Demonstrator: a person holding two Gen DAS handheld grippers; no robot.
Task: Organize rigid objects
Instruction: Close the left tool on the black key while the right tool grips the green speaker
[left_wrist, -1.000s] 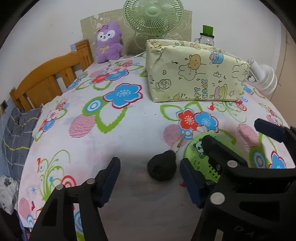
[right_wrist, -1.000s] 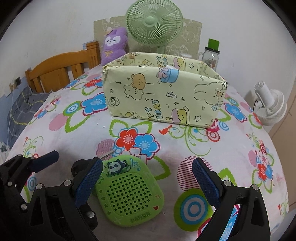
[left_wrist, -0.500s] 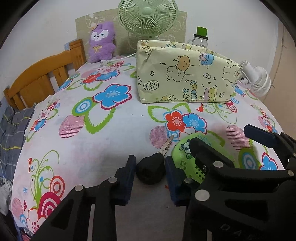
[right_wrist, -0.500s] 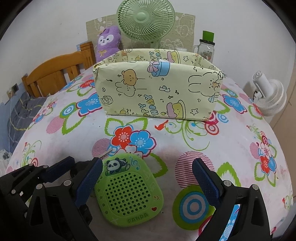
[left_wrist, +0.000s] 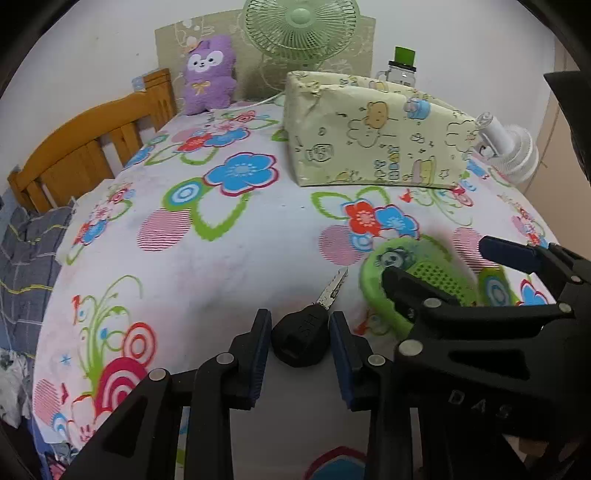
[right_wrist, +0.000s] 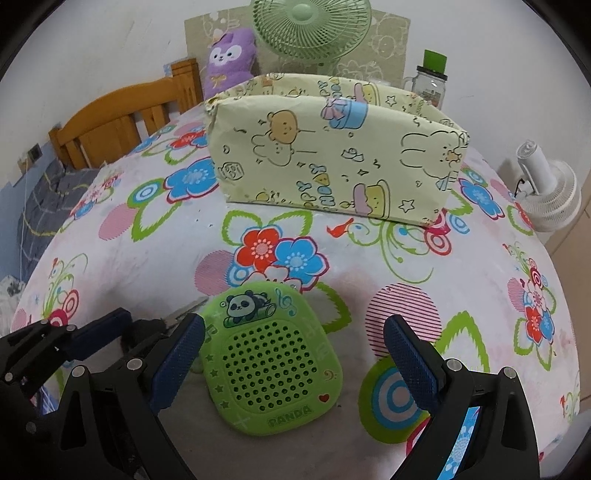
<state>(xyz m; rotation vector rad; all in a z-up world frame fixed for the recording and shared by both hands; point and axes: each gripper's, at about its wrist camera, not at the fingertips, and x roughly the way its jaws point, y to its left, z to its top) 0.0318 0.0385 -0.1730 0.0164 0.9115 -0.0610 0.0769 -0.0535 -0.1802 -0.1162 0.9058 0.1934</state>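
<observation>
A black-headed key (left_wrist: 301, 341) lies with its metal blade (left_wrist: 334, 286) pointing away over the flowered tablecloth (left_wrist: 221, 258). My left gripper (left_wrist: 299, 345) is shut on the key's head, one blue pad on each side. A green panda speaker (right_wrist: 273, 365) lies flat just right of it. My right gripper (right_wrist: 293, 354) stands open, and the speaker sits between its fingers without either pad touching it. The left gripper (right_wrist: 122, 332) shows at the lower left of the right wrist view. A pale yellow cartoon-printed box (right_wrist: 332, 162) stands open-topped behind.
A green fan (left_wrist: 301, 26), a purple plush (left_wrist: 208, 74) and a jar with a green lid (right_wrist: 430, 79) stand at the back. A small white fan (right_wrist: 550, 192) sits at the right edge. A wooden headboard (left_wrist: 85, 147) is at the left.
The left gripper's jaws have gone from wide apart to shut on the key's black head. The right gripper has stayed open around the green speaker.
</observation>
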